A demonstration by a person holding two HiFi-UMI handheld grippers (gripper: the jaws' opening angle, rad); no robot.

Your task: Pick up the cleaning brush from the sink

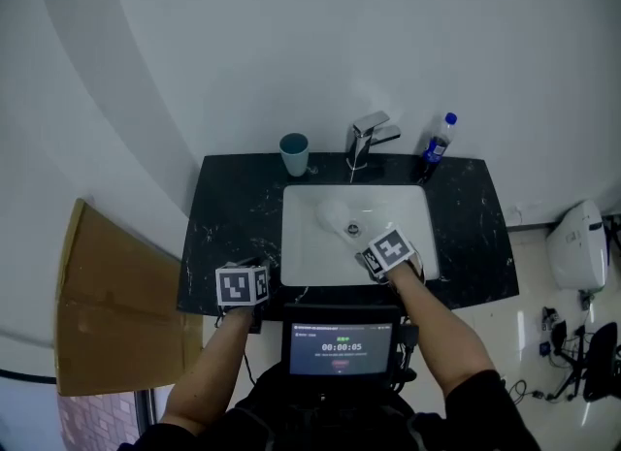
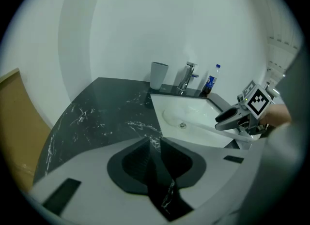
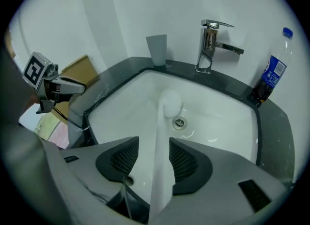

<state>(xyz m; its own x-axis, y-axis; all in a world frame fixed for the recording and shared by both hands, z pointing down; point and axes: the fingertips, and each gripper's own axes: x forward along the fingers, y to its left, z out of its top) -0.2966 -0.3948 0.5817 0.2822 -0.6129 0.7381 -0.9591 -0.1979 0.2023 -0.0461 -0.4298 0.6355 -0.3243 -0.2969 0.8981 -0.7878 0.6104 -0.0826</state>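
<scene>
The right tool (image 3: 154, 157) is opening its jaws astride the slim handle of the white long-handled cleaning brush (image 3: 163, 117), which is lying in the white rectangular ceramic sink (image 3: 227, 122). To my eye it should be sinking lower and centring the handle before squeezing. The left tool (image 2: 154, 157) is hanging with its jaws pressed together.

Head view: screen (image 1: 340, 347) at the near edge of the surface shows a timer reading "00:00:05". The small green line above it and the red mark below are too small to read.

Bottle (image 3: 272, 72): blue label with white print, not legible.

Marker cubes (image 1: 241, 285) (image 1: 390, 250): black-and-white square code patterns only, no lettering.
</scene>
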